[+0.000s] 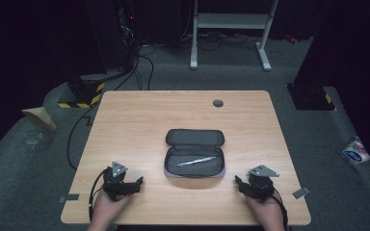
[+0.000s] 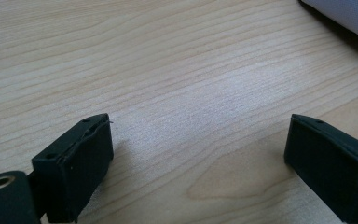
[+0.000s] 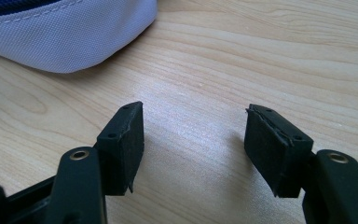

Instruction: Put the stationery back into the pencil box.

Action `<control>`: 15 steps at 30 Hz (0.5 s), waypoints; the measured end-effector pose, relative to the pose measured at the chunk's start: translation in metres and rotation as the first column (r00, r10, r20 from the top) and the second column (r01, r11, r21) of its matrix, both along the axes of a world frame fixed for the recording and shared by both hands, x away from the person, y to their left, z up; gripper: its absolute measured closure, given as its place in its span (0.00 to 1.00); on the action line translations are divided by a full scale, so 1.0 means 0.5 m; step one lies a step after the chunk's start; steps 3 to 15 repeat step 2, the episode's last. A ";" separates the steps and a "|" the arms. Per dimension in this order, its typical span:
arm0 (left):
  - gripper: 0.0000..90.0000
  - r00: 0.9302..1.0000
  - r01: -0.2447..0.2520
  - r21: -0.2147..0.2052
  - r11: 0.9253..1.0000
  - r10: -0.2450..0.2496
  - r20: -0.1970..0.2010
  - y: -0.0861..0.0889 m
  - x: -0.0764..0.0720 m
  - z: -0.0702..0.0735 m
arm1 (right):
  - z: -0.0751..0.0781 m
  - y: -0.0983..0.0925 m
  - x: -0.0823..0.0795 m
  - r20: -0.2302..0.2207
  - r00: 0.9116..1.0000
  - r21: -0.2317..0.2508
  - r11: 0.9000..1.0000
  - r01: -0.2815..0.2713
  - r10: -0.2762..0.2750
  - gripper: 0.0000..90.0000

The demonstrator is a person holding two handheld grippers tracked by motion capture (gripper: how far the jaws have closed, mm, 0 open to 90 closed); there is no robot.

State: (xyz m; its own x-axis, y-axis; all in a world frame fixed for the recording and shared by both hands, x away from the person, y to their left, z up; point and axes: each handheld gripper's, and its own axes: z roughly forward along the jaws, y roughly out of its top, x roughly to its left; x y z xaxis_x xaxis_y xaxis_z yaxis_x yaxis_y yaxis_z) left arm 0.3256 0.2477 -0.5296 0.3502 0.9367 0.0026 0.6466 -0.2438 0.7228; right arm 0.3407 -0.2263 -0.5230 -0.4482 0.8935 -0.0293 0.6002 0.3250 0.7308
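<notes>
An open grey pencil case (image 1: 194, 153) lies at the middle of the wooden table (image 1: 139, 120), with a silver pen (image 1: 196, 161) in its near half. My left gripper (image 1: 136, 183) rests on the table near the front edge, left of the case, held by a hand. Its jaws stand wide open over bare wood (image 2: 200, 126), and a corner of the case (image 2: 349, 14) lies beyond them. My right gripper (image 1: 239, 185) sits to the right of the case, open with nothing between its jaws (image 3: 196, 112). The case's light fabric side (image 3: 74, 37) lies just ahead of it.
A round cable hole (image 1: 218, 103) sits near the table's far edge. A grey tape piece (image 1: 300, 192) lies at the front right corner. On the floor are a white desk frame (image 1: 231, 21), cables, a striped block (image 1: 84, 94) and a packet (image 1: 355, 151).
</notes>
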 end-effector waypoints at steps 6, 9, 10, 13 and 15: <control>0.09 1.000 0.000 0.000 1.000 0.000 0.001 0.000 0.000 0.000 | 0.000 0.000 0.000 0.000 1.000 0.001 1.000 0.000 0.000 0.42; 0.09 1.000 0.000 0.000 1.000 0.000 0.001 0.000 0.000 0.000 | 0.000 0.000 0.000 0.000 1.000 0.001 1.000 0.000 0.000 0.42; 0.09 1.000 0.000 0.000 1.000 0.000 0.001 0.000 0.000 0.000 | 0.000 0.000 0.000 0.000 1.000 0.001 1.000 0.000 0.000 0.42; 0.09 1.000 0.000 0.000 1.000 0.000 0.001 0.000 0.000 0.000 | 0.000 0.000 0.000 0.000 1.000 0.001 1.000 0.000 0.000 0.42; 0.09 1.000 0.000 0.000 1.000 0.000 0.001 0.000 0.000 0.000 | 0.000 0.000 0.000 0.000 1.000 0.001 1.000 0.000 0.000 0.42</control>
